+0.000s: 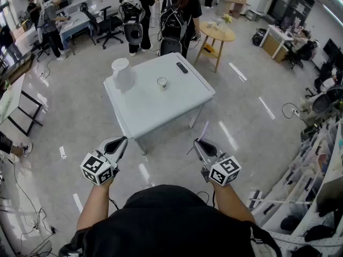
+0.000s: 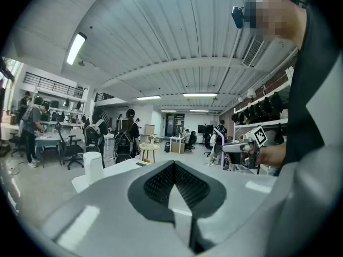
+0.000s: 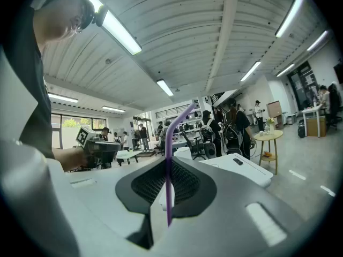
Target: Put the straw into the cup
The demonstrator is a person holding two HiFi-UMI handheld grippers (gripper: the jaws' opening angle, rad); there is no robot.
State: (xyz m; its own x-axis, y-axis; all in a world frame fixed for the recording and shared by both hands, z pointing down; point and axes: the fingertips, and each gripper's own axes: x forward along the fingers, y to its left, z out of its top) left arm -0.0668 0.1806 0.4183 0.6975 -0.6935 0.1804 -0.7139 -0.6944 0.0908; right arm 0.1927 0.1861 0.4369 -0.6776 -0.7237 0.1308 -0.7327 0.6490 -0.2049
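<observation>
The white table (image 1: 161,108) stands in the middle of the open floor, and everything else is placed from it. The cup (image 1: 162,82), small and clear, stands upright near the table's centre, a little toward the far side. A white jug (image 1: 121,74) stands at the table's far left corner, well apart from the cup. A flat dark object (image 1: 182,67) lies near the far edge, to the right of the cup.

Both grippers hang off the table's near side, over the floor, and neither touches the table. The right gripper (image 1: 197,142) is off the near right corner, its jaws clenched on the purple straw (image 3: 168,159). The straw stands roughly upright between the pads, its lower end just below them. Its upper part rises above the jaws and bends over to the right at the top. The straw is well apart from the cup.

The left gripper (image 1: 124,139) is off the near left corner. Its jaws are closed together with nothing between them.

Beyond the table's far edge stand two people (image 1: 179,15) with backpacks, their backs turned. A round wooden side table (image 1: 217,33) stands past the far right corner.
</observation>
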